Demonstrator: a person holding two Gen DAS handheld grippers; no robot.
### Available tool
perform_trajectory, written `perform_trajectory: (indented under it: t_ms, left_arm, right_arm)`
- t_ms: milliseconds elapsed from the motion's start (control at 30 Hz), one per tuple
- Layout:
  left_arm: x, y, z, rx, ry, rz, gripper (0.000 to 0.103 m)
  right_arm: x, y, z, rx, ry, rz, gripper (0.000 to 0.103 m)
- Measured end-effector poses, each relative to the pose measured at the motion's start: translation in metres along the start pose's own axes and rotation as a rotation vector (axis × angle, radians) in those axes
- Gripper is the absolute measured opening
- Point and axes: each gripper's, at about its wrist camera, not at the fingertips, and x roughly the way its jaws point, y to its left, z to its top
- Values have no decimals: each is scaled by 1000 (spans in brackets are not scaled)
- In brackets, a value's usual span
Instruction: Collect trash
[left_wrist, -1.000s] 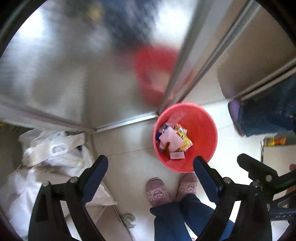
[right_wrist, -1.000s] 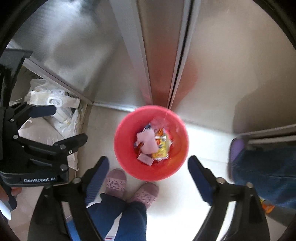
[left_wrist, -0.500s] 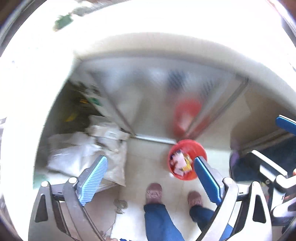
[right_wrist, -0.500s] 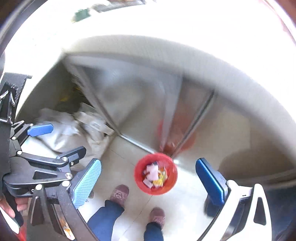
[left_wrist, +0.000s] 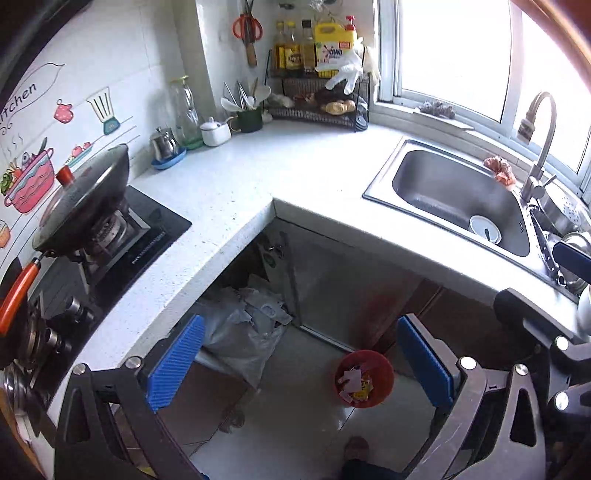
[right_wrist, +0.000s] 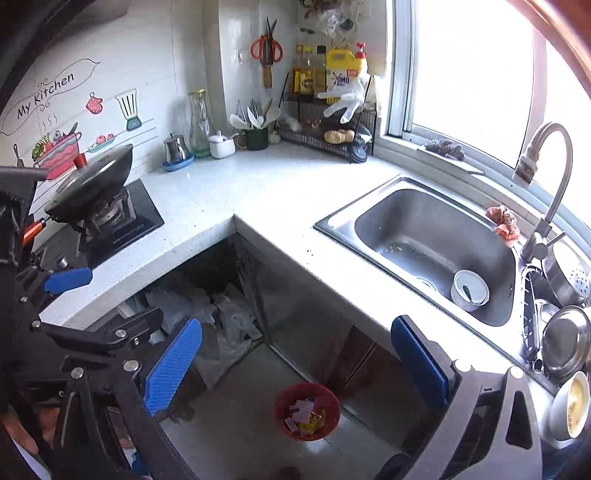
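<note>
Scanning the counter (left_wrist: 303, 173) above the red bin (left_wrist: 364, 378) for leftover scraps seems wise, both grippers (left_wrist: 299, 362) (right_wrist: 295, 363) hovering with jaws released, grasping nothing.

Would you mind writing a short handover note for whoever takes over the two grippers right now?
Left gripper: open, empty, held high above the floor.
Right gripper: open, empty, held high too.
Red bin stands on the floor by the cabinet below the sink, with wrappers already inside.
Done: some trash is in the bin.
Left: the counter shows no loose trash that I can make out; look around for more before going on.
</note>
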Motion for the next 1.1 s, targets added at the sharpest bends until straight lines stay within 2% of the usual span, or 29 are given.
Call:
perform_trajectory:
  t_ms: [233,633,767,1100]
  left_arm:
    - [-76,4,-16,7,-99,53,103]
    - [-161,12,-73,-88,-149,75,103]
    - [-173,18,-77,-151,-151,58,103]
    - [-175,13,-77,-174,-159,51,103]
  right_arm:
    - [-46,7,-3,-72,-65,14,102]
    - [-121,22,-34,-124,-138,34,102]
    - [-129,22,-33,-120,-139,51,102]
    - [-136,21,-35,-156,-186,41,102]
